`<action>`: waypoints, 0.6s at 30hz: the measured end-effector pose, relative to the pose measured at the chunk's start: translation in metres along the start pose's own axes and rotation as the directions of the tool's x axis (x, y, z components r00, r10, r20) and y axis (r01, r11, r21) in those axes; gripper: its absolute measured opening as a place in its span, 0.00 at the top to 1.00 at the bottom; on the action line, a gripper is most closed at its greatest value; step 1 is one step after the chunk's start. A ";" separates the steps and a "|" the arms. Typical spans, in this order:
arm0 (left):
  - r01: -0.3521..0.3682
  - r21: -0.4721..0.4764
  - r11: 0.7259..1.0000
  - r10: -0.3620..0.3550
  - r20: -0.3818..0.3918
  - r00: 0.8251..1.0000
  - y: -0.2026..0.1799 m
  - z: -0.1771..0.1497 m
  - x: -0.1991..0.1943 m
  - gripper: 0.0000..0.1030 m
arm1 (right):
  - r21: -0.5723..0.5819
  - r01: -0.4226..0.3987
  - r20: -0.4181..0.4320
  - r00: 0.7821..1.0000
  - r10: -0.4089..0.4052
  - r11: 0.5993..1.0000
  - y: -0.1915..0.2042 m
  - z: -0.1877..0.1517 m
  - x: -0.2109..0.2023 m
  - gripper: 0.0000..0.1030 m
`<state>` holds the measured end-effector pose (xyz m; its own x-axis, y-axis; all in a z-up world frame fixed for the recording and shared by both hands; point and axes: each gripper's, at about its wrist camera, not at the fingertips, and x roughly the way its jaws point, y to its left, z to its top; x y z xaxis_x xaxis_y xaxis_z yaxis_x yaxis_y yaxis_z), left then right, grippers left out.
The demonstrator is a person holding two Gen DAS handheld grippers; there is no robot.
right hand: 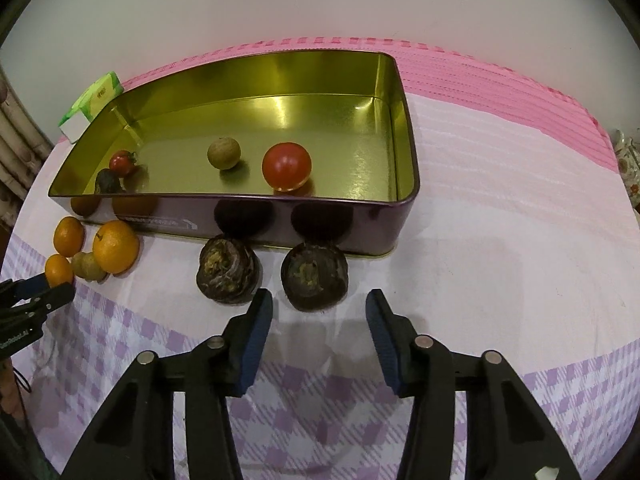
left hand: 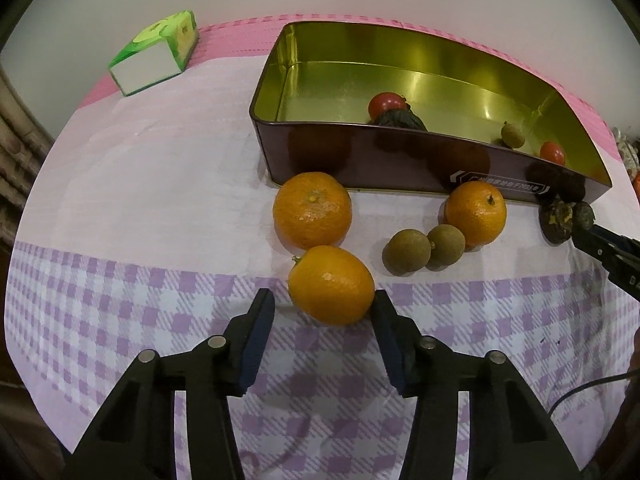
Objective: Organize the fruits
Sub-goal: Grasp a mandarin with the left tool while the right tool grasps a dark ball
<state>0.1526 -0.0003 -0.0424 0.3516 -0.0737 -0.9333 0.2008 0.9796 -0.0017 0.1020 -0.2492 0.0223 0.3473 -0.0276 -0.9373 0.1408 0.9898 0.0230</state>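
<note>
Left hand-held gripper, part-open astride the nearest orange; right hand-held gripper, part-open, empty, before a dark fruit; both poised for pickup.

Tin box, front wall, left wrist view: white printed line w/ arrow marks either end, looks like CJK chars plus digits; too small and warped to read. Same print in right wrist view, upside-down, illegible.

Left gripper body, right wrist view, far left edge: white lettering, approx. "GenRobot.AI"; first letters partly cut off, reading uncertain.

Green carton: printed graphics only, no legible txt.

No other txt, nos. or signs legible.
</note>
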 end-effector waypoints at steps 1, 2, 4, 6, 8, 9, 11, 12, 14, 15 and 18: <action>0.000 0.002 1.000 0.000 0.000 1.000 0.000 0.001 0.001 0.51 | 0.002 -0.001 -0.001 1.000 0.001 1.000 0.000 0.000 0.001 0.56; -0.001 0.003 1.000 0.001 -0.001 1.000 -0.001 0.001 0.000 0.51 | 0.005 -0.005 -0.001 1.000 0.005 1.000 -0.001 0.001 0.001 0.57; -0.001 0.006 1.000 0.001 -0.004 1.000 -0.002 0.001 0.002 0.52 | 0.002 -0.002 -0.001 1.000 0.002 1.000 0.000 0.001 0.003 0.60; 0.004 0.003 1.000 -0.004 -0.008 1.000 -0.004 0.003 0.005 0.54 | 0.003 -0.002 0.001 1.000 0.002 1.000 0.000 0.001 0.004 0.61; 0.004 0.006 1.000 -0.004 -0.006 1.000 -0.005 0.003 0.006 0.54 | 0.002 0.000 0.003 1.000 0.000 1.000 0.000 0.002 0.004 0.63; 0.005 0.007 1.000 -0.004 -0.007 1.000 -0.005 0.003 0.005 0.55 | 0.002 0.000 0.004 1.000 0.000 1.000 0.000 0.002 0.005 0.64; 0.011 0.007 1.000 -0.011 -0.007 1.000 -0.005 0.004 0.006 0.58 | -0.001 0.003 0.005 1.000 -0.003 1.000 0.000 0.002 0.005 0.66; 0.010 0.008 1.000 -0.010 -0.006 1.000 -0.005 0.004 0.006 0.59 | -0.001 0.005 0.006 1.000 -0.004 1.000 0.001 0.002 0.005 0.68; 0.011 0.007 1.000 -0.011 -0.006 1.000 -0.005 0.004 0.006 0.59 | 0.003 0.008 0.009 1.000 -0.008 1.000 0.001 0.002 0.005 0.70; 0.012 0.008 1.000 -0.012 -0.005 1.000 -0.005 0.004 0.006 0.59 | 0.005 0.007 0.008 1.000 -0.007 1.000 0.001 0.002 0.004 0.71; 0.018 0.012 1.000 -0.018 -0.003 1.000 -0.005 0.002 0.005 0.59 | 0.013 0.007 0.009 1.000 -0.007 1.000 0.000 0.001 0.004 0.71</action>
<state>0.1554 -0.0062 -0.0463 0.3453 -0.0904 -0.9341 0.2175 0.9760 -0.0140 0.1043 -0.2490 0.0188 0.3544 -0.0354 -0.9344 0.1554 0.9876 0.0215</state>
